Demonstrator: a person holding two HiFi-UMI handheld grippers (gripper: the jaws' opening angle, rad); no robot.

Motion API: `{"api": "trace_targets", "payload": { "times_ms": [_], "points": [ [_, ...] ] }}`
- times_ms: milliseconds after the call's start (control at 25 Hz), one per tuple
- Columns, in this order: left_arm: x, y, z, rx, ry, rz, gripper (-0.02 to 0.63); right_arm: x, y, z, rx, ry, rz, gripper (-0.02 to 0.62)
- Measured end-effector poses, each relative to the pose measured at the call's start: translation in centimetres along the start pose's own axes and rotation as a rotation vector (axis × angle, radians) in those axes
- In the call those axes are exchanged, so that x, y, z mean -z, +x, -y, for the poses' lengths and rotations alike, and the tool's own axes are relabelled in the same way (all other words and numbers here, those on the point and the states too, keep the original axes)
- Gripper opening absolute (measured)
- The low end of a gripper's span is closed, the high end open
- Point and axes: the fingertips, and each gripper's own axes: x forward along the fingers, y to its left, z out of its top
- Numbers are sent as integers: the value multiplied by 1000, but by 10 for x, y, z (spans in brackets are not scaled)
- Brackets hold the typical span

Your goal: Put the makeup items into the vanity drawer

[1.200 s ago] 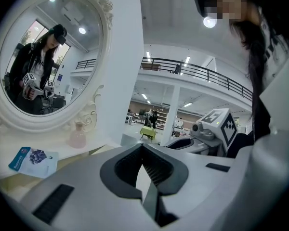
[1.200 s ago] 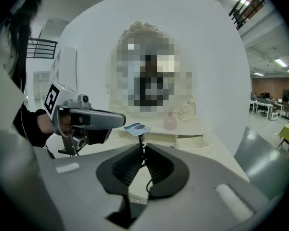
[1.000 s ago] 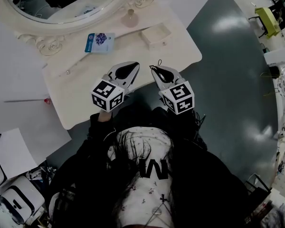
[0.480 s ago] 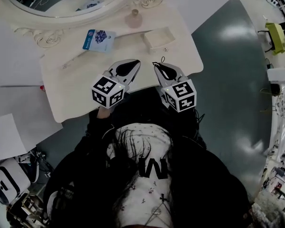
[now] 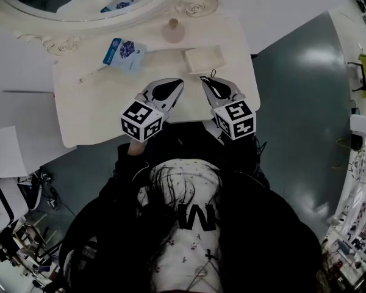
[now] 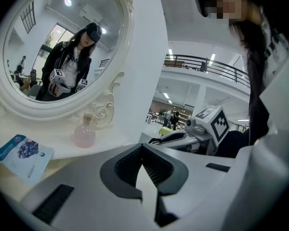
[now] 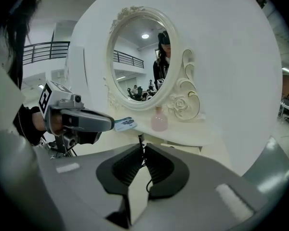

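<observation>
Both left gripper (image 5: 175, 84) and right gripper (image 5: 207, 83) hover over the vanity's (image 5: 91, 110) front edge.

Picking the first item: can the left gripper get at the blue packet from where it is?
Probably yes. The blue packet lies on the vanity top ahead of the left gripper, with only bare surface between them. Its jaws are together and would need opening.

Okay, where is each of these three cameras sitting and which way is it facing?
Head view: on the person's head, facing steeply down at the table; hair, left tool, right tool show.
Left gripper view: on the left tool, facing the mirror; its shut jaws, the right tool.
Right gripper view: on the right tool, facing the mirror; its jaws, the left tool.
All share the pink bottle.
</observation>
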Motion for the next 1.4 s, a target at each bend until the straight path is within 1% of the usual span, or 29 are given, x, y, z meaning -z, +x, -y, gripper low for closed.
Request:
{"api": "trace_targets", "payload": {
  "times_ms": [200,520,640,800,920,1080,1160,1400],
  "points": [
    [4,9,-8,-67,-40,2,0,1,10,21,-46,-34,-31,35],
    [7,17,-20,-148,-82,15,-1,-3,35,52,-105,-158,-98,35],
    [8,17,-22,-166,-92,20,0,-3,47,61,-130,-242,-130,35],
    [12,12,-27,-195,-108,23,0,-3,67,59,-182,-379,-168,35],
    [15,7,-32,-213,-122,23,0,6,84,57,-225,-426,-223,35],
    [17,1,-37,-229,-135,23,0,29,103,53,-278,-493,-320,35],
    [18,-1,-40,-235,-140,23,0,38,109,52,-296,-503,-354,35],
    [19,-3,-47,-240,-155,23,0,55,119,55,-325,-466,-429,35]
  ]
}}
